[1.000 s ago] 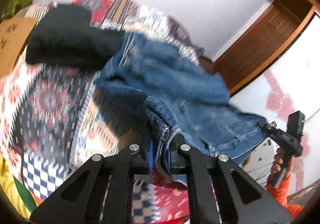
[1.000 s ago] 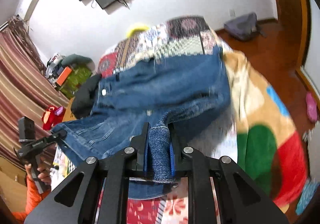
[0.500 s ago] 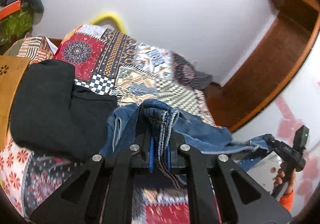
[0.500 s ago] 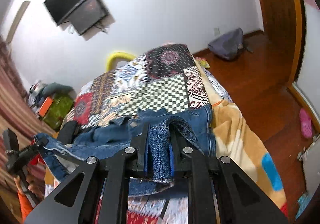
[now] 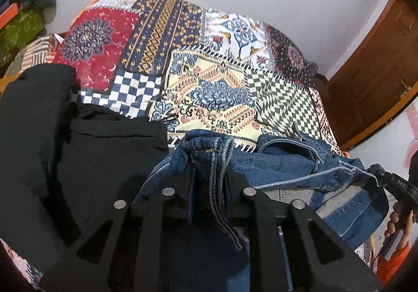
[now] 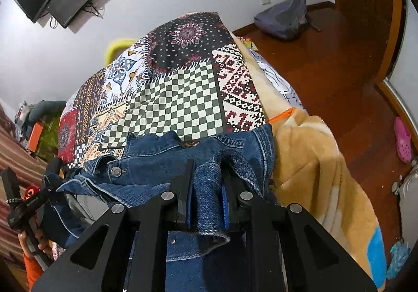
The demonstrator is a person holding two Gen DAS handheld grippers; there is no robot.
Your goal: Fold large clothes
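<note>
1. On the bed [image 6: 183,98], over that patchwork quilt [image 5: 209,77], your denim jacket [image 5: 287,161] lay bunched up near the close edge, collar and a snap button showing in the right wrist view.
2. Your left gripper [image 5: 209,177] had a thick seam of the denim running between its jaws, and they were opening. The cloth sat in the gap, loose-looking, a strip of it trailing down past the jaws.
3. Your right gripper [image 6: 207,187] was pinching a fold of the same jacket, jaws pressed in on it with the blue pads against the cloth.
4. Just left of the jacket there was a black garment [image 5: 78,148] spread on the quilt, touching the denim edge.
5. A tan fleece blanket [image 6: 313,174] hung off the bed's right side, beside the jacket.
6. A grey backpack [image 6: 282,17] sat on the wood floor [image 6: 339,70] by the wall, well apart from everything.
</note>
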